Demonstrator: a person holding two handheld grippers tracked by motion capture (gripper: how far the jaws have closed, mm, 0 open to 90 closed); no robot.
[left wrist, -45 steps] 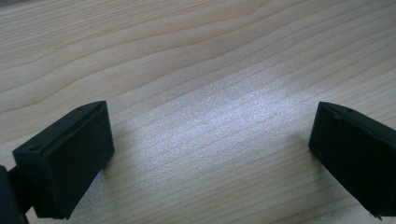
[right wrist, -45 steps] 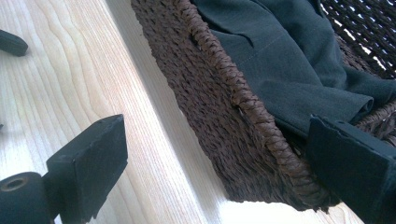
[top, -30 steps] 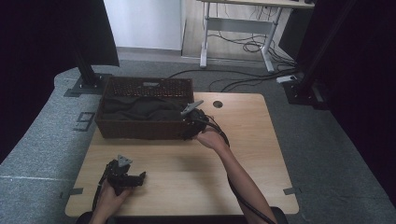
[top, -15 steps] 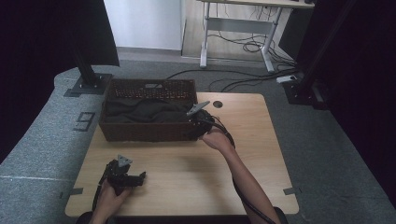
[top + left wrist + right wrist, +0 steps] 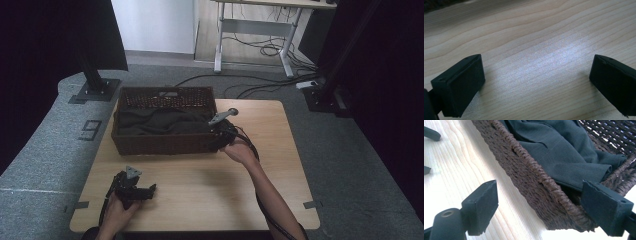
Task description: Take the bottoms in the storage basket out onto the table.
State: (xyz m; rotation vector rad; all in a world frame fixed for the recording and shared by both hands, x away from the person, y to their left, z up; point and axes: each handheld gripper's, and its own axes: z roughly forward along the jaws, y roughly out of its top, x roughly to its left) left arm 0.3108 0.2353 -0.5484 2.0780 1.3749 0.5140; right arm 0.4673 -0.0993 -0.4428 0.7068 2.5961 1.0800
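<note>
A dark brown wicker basket (image 5: pixel 160 143) stands on the far left part of the wooden table (image 5: pixel 210 190), with a dark green cloth (image 5: pixel 160 122) folded inside. My right gripper (image 5: pixel 216 137) is at the basket's near right corner. In the right gripper view its jaws (image 5: pixel 544 205) straddle the woven rim (image 5: pixel 531 165), one outside the wall and one inside by the cloth (image 5: pixel 564 152). They have just been closing a little, and the outer pad stands apart from the wall. My left gripper (image 5: pixel 150 190) rests open on the table's near left, nothing between its jaws (image 5: pixel 536 80).
The table's right half and front middle are bare wood. A cable trails from the right gripper along the forearm (image 5: pixel 265 190). Beyond the table stand a dark stand base (image 5: pixel 95 90) on the left and a desk frame (image 5: pixel 260 40) with floor cables.
My right hand has moved to the right along the basket's front, and the basket has shifted a little to the right with it. The left gripper has stayed put.
</note>
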